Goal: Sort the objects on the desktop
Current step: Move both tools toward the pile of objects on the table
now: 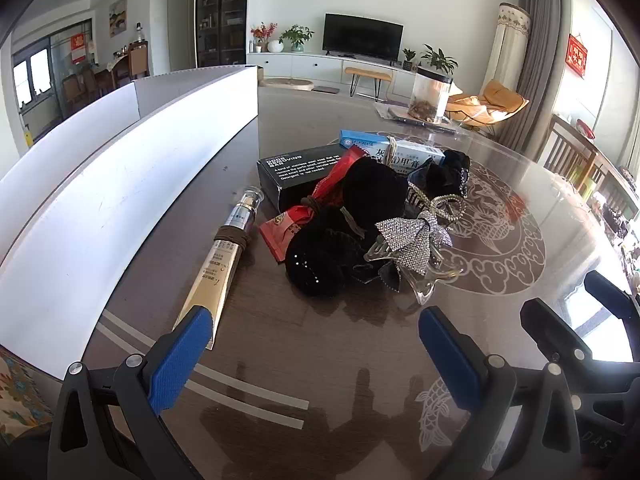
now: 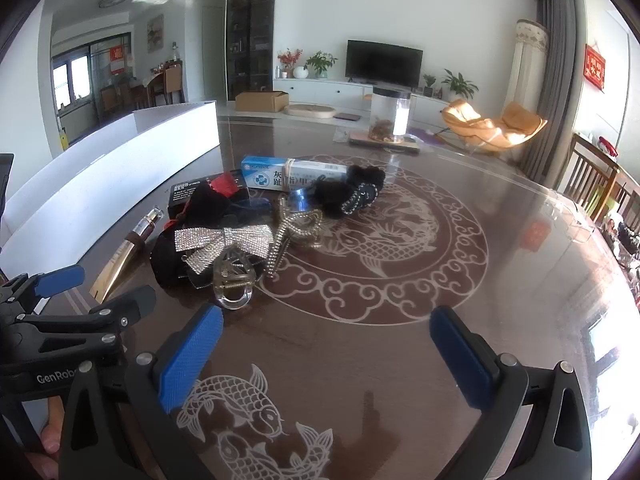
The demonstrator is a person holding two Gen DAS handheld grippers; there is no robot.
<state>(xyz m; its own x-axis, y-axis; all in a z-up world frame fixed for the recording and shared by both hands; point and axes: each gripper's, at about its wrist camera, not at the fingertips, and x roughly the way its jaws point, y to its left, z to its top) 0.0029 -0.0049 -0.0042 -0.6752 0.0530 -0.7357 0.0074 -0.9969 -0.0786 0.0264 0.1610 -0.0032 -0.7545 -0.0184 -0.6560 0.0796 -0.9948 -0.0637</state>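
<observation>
Glossy etched table (image 2: pixel 400 280) bears a rhinestone bow clip (image 2: pixel 224 244); both hand-held grippers (image 1: pixel 316 356) (image 2: pixel 326 356) gape wide.

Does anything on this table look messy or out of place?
Yes. The small items sit in a jumbled heap: a rhinestone bow hair clip lies on black velvet scrunchies, which overlap a red packet and black box. Nothing looks spilled or broken.
</observation>
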